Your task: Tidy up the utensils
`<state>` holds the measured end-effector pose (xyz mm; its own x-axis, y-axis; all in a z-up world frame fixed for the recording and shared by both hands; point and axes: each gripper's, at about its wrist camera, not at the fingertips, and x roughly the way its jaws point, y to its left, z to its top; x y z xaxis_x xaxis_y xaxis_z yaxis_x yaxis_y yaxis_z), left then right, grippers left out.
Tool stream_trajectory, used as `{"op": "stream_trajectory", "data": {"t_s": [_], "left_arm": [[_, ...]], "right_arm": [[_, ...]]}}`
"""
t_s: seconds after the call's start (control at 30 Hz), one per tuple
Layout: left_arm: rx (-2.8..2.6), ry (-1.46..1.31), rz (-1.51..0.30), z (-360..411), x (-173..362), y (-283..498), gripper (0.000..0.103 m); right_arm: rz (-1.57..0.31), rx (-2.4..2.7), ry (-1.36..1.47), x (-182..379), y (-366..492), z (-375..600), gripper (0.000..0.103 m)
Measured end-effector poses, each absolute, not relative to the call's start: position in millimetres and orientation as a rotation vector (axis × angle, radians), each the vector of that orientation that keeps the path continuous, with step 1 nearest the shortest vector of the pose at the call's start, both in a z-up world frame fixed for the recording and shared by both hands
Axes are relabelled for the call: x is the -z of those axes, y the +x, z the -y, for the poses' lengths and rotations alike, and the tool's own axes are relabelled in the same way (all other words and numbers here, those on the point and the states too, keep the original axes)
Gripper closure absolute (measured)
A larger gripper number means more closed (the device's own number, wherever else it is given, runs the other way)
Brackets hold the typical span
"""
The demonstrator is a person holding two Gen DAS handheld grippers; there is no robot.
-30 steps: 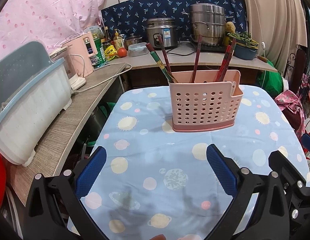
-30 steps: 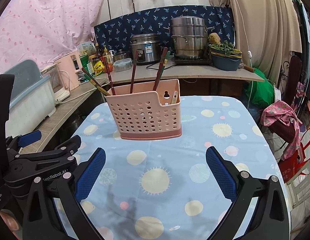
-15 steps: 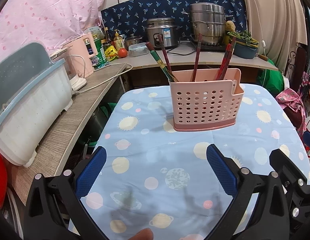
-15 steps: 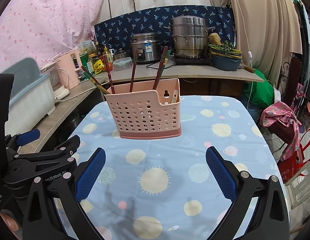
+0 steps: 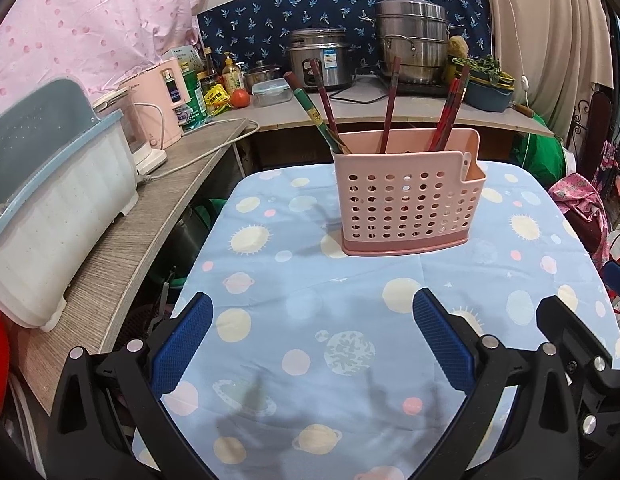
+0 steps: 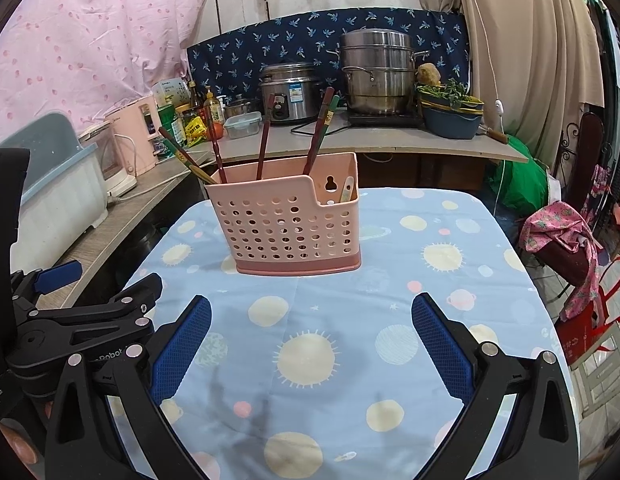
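Right wrist view: "Robot" lettering marks your left tongs (image 6: pixel 122 330); both tongs (image 6: pixel 310 322) gape wide and empty, pink utensil basket (image 6: pixel 286 220) of chopsticks (image 6: pixel 264 142) ahead on the counter (image 6: pixel 430 280).

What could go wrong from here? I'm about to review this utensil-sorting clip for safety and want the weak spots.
1. The chopsticks lean at loose angles high above the pink holder; bumping one could lever the light holder over.
2. The holder sits on a loose tablecloth, so it may slide if pushed.
3. The left gripper and right gripper are side by side, both with jaws open, and might collide when reaching in.
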<state>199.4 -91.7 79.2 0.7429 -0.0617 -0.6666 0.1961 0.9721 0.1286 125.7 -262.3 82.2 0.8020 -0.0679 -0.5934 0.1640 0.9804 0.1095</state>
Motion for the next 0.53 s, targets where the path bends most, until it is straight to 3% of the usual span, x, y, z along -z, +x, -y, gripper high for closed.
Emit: {"op": "stream_trajectory", "data": {"t_s": [0.53], "left_arm": [[0.133, 0.202, -0.723, 90.6, -76.8, 201.5, 0.007]], "right_arm": [[-0.639, 0.135, 0.158, -79.2, 129.5, 267.1, 0.006]]}}
